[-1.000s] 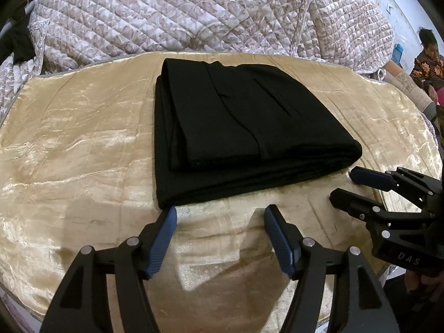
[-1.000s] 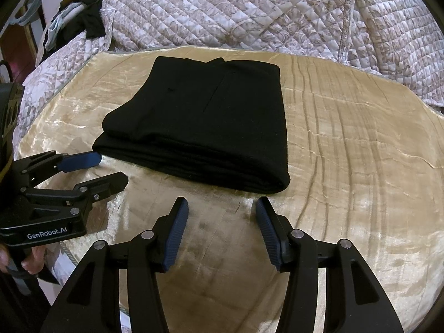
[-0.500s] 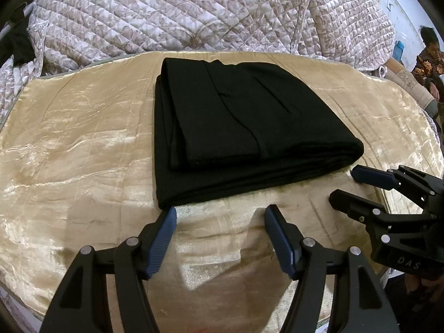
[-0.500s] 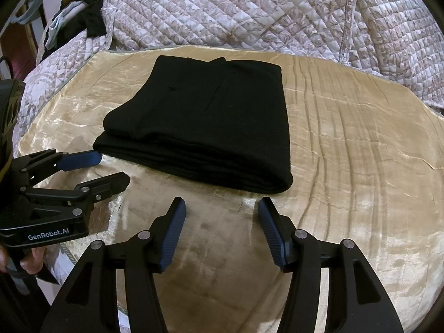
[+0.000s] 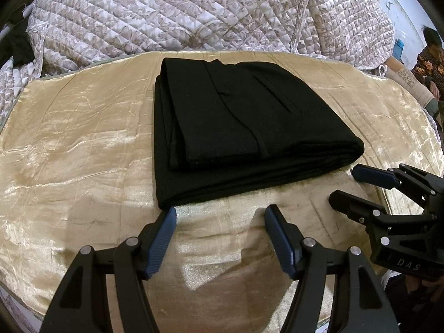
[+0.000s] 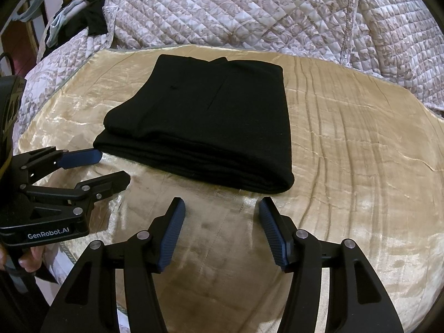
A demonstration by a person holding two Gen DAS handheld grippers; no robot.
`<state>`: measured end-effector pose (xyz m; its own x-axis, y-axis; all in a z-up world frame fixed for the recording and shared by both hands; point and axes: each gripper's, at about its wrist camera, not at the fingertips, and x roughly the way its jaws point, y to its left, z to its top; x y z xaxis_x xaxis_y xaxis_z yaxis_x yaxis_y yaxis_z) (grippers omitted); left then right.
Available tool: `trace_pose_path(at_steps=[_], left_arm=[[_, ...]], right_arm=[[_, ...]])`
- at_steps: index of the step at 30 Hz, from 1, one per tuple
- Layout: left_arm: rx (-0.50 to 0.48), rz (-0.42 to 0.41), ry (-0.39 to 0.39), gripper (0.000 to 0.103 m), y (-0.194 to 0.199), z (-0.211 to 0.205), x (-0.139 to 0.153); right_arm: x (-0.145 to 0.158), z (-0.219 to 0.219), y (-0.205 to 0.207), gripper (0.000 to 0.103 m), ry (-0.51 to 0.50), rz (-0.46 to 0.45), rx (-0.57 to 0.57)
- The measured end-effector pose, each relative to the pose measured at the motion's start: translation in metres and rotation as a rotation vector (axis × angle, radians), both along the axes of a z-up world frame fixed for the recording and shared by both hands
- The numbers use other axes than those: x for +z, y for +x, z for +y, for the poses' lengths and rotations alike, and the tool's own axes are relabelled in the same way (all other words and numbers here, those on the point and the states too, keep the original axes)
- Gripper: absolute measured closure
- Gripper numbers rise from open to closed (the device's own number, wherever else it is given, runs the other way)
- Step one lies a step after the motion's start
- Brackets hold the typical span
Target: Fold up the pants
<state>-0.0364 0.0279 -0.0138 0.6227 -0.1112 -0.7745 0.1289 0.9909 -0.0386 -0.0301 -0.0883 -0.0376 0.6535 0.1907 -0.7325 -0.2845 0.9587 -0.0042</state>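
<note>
Both sets of jaws are apart with nothing between them. The left gripper (image 5: 220,216) hangs just off the near-left corner of the pants (image 5: 244,127), and the right gripper (image 6: 220,208) sits just short of the near-right corner. The pants are already a thick black rectangle on the gold cloth (image 5: 69,152), straight ahead of both. Its long side looks to run across in front, so neither hand's really nearer. Looks basically done to me.

bed: gold satin cover (image 5: 83,144) | behind: quilted floral bedspread (image 5: 172,14) (heaped)
</note>
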Motion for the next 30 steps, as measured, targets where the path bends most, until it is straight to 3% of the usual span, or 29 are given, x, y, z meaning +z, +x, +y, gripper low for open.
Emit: trace_pose_path(at_steps=[30], left_arm=[[-0.004, 0.000, 0.001, 0.033, 0.0007, 0.0009, 0.0003]], right_arm=[[-0.0019, 0.0021, -0.0018, 0.043, -0.024, -0.011, 0.017]])
